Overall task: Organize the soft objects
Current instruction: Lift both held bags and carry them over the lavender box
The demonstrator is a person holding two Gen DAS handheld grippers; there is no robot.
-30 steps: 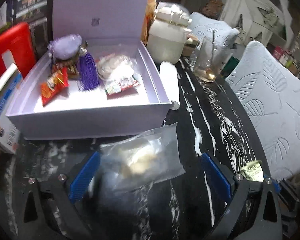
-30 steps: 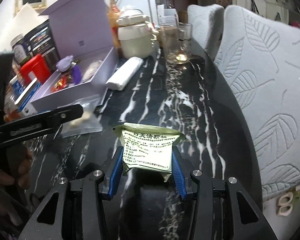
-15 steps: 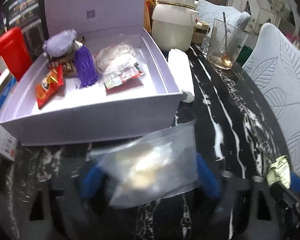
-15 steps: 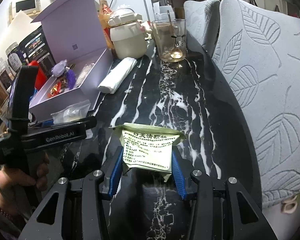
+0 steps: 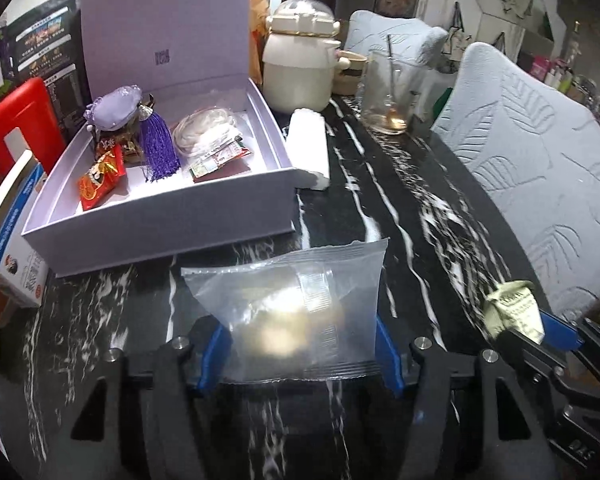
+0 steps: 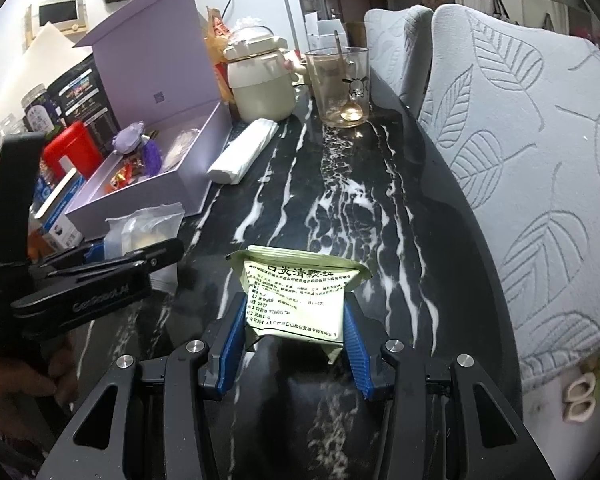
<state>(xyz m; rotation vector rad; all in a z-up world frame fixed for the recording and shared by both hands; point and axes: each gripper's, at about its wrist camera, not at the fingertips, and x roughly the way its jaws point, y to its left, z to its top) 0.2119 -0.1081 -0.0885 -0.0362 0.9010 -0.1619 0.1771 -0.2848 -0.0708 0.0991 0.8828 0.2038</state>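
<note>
Left gripper [image 5: 304, 344] jaws closing on one clear bag [image 5: 296, 312], blue pads touching both its edges, just before one open lilac box [image 5: 160, 236], right gripper [image 6: 294, 344] clamped on one green sachet [image 6: 296, 296] over black marble table [image 6: 340, 200], two grey cushions [image 6: 540, 160] alongside, one glass [image 6: 340, 84], one cream jar [image 6: 260, 84].

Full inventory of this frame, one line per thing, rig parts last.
gift box: 1, lilac, lid up, table left
tassel: 1, purple, in box
snack packet: 1, red, in box
tissue pack: 1, white, beside box
jar: 1, cream, behind box
glass with spoon: 1, clear, far table
clear bag: 1, in left tool
medicine sachet: 1, pale green, in right tool
left tool: closing on bag
right tool: gripping sachet
</note>
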